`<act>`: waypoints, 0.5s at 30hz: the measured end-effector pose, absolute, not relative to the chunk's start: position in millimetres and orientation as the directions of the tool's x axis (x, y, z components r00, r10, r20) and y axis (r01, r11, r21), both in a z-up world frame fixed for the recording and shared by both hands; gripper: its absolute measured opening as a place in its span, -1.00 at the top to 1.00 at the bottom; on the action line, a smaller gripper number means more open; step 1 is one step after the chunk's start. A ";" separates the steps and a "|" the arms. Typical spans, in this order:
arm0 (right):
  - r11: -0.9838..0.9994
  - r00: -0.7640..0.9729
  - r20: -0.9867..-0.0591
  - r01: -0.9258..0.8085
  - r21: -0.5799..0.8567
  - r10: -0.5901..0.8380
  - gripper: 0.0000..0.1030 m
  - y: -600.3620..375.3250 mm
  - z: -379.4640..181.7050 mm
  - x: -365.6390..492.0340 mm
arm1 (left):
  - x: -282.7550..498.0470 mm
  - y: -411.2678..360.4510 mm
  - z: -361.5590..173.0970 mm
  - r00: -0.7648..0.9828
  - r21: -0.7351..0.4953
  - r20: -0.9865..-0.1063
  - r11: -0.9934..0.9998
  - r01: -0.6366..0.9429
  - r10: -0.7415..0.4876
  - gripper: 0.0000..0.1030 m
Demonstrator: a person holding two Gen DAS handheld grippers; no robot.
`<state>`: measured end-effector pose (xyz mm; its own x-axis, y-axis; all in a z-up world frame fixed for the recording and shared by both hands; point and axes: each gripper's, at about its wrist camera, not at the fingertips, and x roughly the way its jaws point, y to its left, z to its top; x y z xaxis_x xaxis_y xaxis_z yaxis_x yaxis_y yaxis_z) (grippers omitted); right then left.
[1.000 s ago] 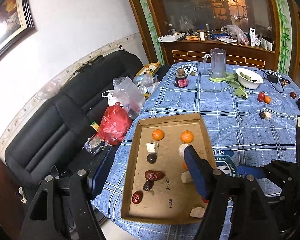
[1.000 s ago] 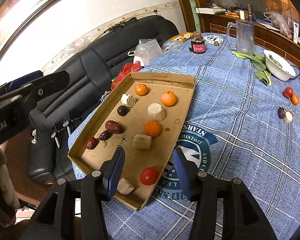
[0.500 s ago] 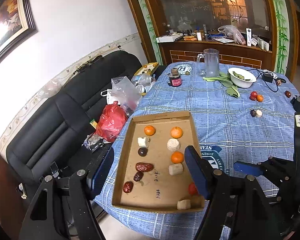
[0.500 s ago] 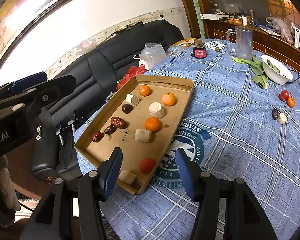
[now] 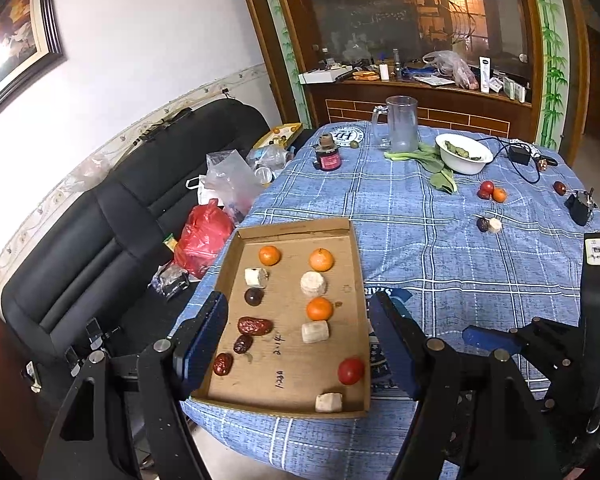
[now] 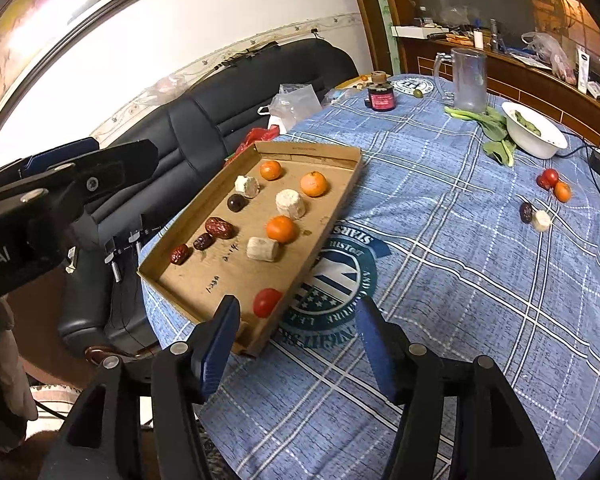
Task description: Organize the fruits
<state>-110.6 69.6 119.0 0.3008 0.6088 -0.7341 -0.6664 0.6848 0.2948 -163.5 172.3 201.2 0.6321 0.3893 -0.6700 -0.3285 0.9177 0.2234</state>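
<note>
Hovering wide open and empty: left gripper [image 5: 296, 344], right gripper [image 6: 296, 344], both above the cardboard tray [image 5: 358, 280]. Probably reaching next toward loose fruits [image 6: 554, 184] at two o'clock on the tabletop [image 6: 460, 280].

My left gripper [image 5: 298, 338] sits low in the left wrist frame, its two blue-padded fingers [image 5: 204, 336] spread wide, one at lower left and one at lower centre-right, with nothing between them. My right gripper [image 6: 296, 344] fills the bottom of the right wrist frame the same way, jaws wide apart and holding nothing. In the right wrist view the left gripper's black body juts in from the left edge; in the left wrist view the right gripper's frame shows at lower right.
</note>
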 end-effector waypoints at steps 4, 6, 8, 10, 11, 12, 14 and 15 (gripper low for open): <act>0.684 0.294 -0.737 -0.665 0.300 0.609 -0.27 67.8 116.5 -108.7 | -163.8 169.2 199.5 0.632 0.223 -0.668 0.916 -0.334 0.393 -0.41; 0.679 0.288 -0.737 -0.670 0.301 0.611 -0.27 68.3 115.7 -108.8 | -165.7 168.6 201.1 0.638 0.221 -0.657 0.912 -0.346 0.402 -0.41; 0.672 0.278 -0.739 -0.676 0.304 0.614 -0.27 70.6 114.4 -109.4 | -169.4 168.9 204.3 0.652 0.215 -0.635 0.905 -0.366 0.414 -0.41; 0.666 0.269 -0.741 -0.680 0.306 0.615 -0.27 73.3 112.8 -110.0 | -178.2 169.7 210.8 0.680 0.207 -0.585 0.893 -0.400 0.441 -0.42; 0.663 0.264 -0.744 -0.683 0.306 0.615 -0.27 75.5 111.7 -110.4 | -183.4 169.9 215.3 0.695 0.205 -0.553 0.883 -0.422 0.461 -0.53; 0.661 0.261 -0.744 -0.686 0.305 0.614 -0.27 76.9 111.1 -110.5 | -187.7 171.1 219.7 0.704 0.205 -0.523 0.872 -0.444 0.481 -0.65; 0.660 0.277 -0.742 -0.697 0.282 0.610 -0.27 80.9 113.1 -112.5 | -200.2 173.2 233.8 0.709 0.221 -0.430 0.827 -0.517 0.558 -1.00; 0.658 0.285 -0.740 -0.703 0.270 0.609 -0.27 82.9 115.0 -113.5 | -208.9 174.3 242.0 0.703 0.232 -0.370 0.793 -0.563 0.607 -1.00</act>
<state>-113.5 82.9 115.0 0.2852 0.6086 -0.7404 -0.7031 0.6579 0.2700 -208.9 174.3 242.0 0.7034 0.6071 -0.3697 -0.5627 0.7933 0.2322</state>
